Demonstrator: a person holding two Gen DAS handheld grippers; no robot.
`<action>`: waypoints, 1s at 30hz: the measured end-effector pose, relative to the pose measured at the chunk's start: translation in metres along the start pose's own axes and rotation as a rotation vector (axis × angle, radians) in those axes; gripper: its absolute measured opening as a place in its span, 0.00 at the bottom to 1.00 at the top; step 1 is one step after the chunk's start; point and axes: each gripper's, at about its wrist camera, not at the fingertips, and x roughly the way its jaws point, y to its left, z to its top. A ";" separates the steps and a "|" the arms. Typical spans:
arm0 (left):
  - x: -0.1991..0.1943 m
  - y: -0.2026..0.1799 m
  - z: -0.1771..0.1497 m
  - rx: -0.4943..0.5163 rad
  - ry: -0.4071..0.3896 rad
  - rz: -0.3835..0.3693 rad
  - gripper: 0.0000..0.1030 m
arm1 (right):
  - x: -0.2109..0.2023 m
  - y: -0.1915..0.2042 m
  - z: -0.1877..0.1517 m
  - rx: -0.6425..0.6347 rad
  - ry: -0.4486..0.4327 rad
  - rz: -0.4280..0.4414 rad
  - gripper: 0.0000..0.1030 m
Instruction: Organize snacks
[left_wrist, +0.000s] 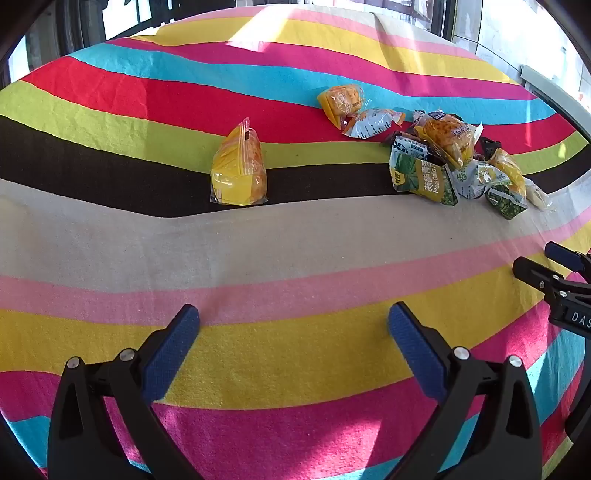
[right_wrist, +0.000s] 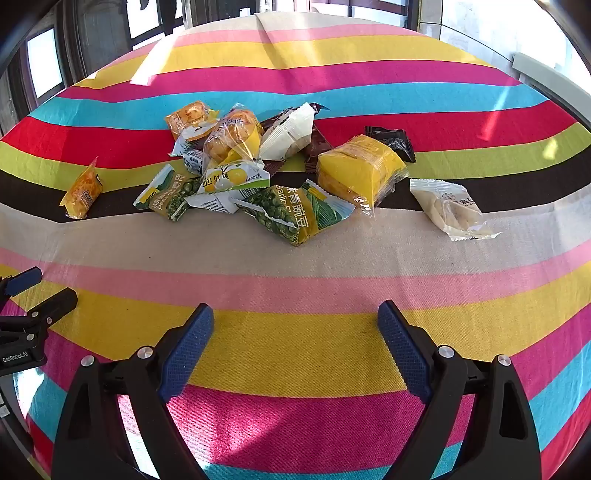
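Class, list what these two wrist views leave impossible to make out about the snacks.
- Brown packets, right wrist view: mostly buried under the white packet.
- Snack pile, left wrist view: lower packets overlapped, no full count.
- White packet, right wrist view: print too small to read.

Lone yellow cake packet (left_wrist: 238, 168): frame centre-left in my left view, on the dark stripe, apart from the rest.
Snack pile (right_wrist: 236, 166): upper centre in my right view, heaped and overlapping.
Green pea packets (right_wrist: 295, 212): pile's front edge.
White packet (right_wrist: 452, 208): right, lying flat, alone.
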 end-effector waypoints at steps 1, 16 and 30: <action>0.000 0.000 -0.001 0.000 0.000 0.000 0.99 | 0.001 0.000 0.000 0.007 0.008 0.009 0.85; 0.000 -0.001 -0.001 0.005 0.011 0.007 0.99 | 0.001 0.000 0.001 0.007 0.001 0.009 0.85; 0.001 -0.001 0.000 0.006 0.014 0.008 0.99 | 0.001 0.000 0.001 0.007 0.000 0.010 0.85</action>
